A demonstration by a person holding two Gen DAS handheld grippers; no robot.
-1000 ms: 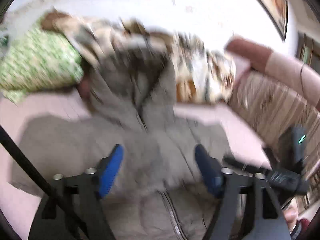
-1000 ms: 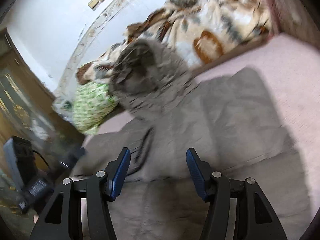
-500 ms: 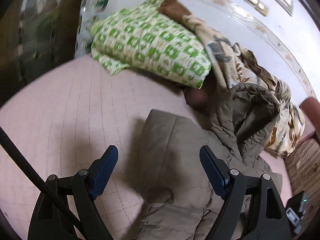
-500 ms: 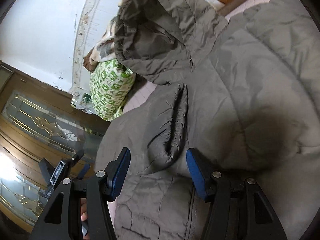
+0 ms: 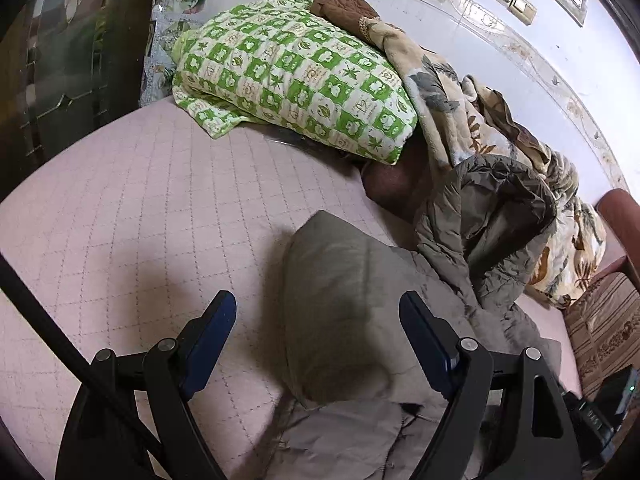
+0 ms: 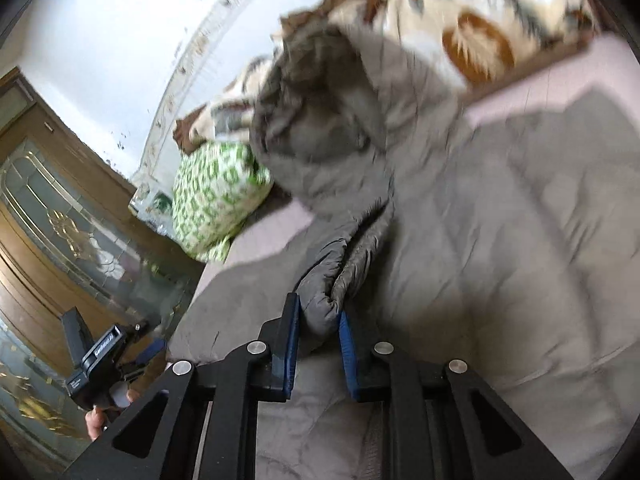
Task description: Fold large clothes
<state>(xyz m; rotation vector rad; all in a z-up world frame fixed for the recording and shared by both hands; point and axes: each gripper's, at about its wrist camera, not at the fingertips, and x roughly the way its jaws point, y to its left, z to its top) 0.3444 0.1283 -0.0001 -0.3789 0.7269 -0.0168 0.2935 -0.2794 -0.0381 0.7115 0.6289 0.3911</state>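
On a pink quilted bed [image 5: 132, 208], right hand-held gripper [image 6: 319, 334] closing on a jacket [image 6: 500, 240] fold, left hand-held gripper [image 5: 318, 334] open over its sleeve [image 5: 340, 300]; next, probably lifting across.

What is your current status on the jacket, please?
Right claw closing on a fold of the grey jacket. Left claw open over its sleeve. Nothing blocking.

Motion blur smears the jacket's hood [image 6: 316, 92] and, seemingly, a patterned blanket [image 6: 472, 12] behind it.

Grey hooded jacket [image 6: 500, 220], apparently spread flat
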